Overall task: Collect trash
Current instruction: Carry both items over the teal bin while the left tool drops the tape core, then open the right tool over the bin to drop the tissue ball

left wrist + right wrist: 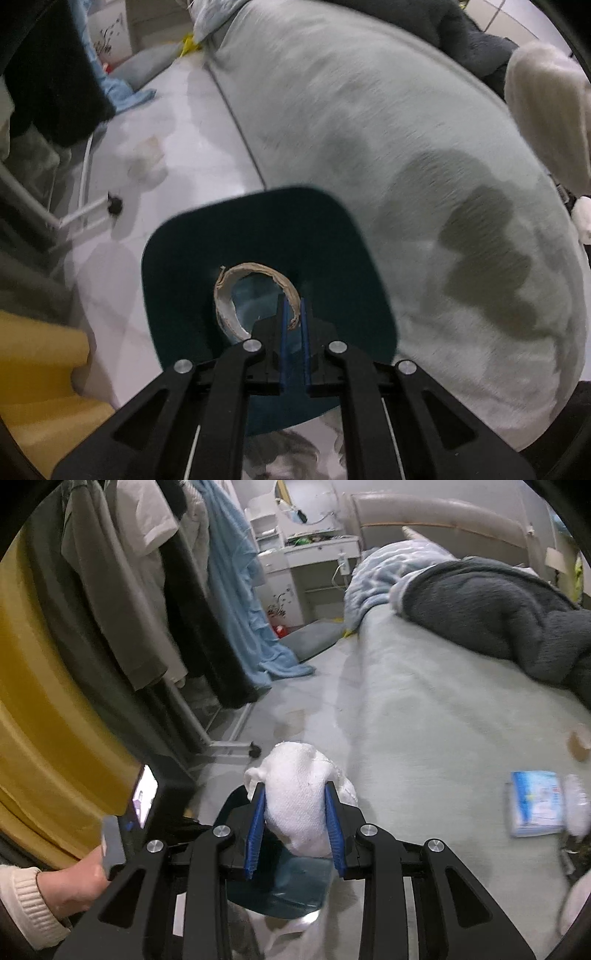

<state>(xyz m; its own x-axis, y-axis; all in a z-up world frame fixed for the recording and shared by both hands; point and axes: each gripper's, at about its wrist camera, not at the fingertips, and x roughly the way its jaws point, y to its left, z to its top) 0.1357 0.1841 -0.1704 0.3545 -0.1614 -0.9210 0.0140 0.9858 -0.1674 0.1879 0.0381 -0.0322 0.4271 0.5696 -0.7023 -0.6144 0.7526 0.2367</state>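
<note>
Right wrist view: right gripper (295,821) has its jaws clamped on a crumpled white tissue wad (301,794), held above a dark teal plastic bin (284,890).
Left gripper (294,325) pinches the wall of a torn brown cardboard ring (255,295) over that bin (332,236), beside the pale green bed (369,129).

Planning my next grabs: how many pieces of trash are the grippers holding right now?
2. The left gripper pinches a torn cardboard ring over the dark bin; the right gripper squeezes a white tissue wad.
</note>
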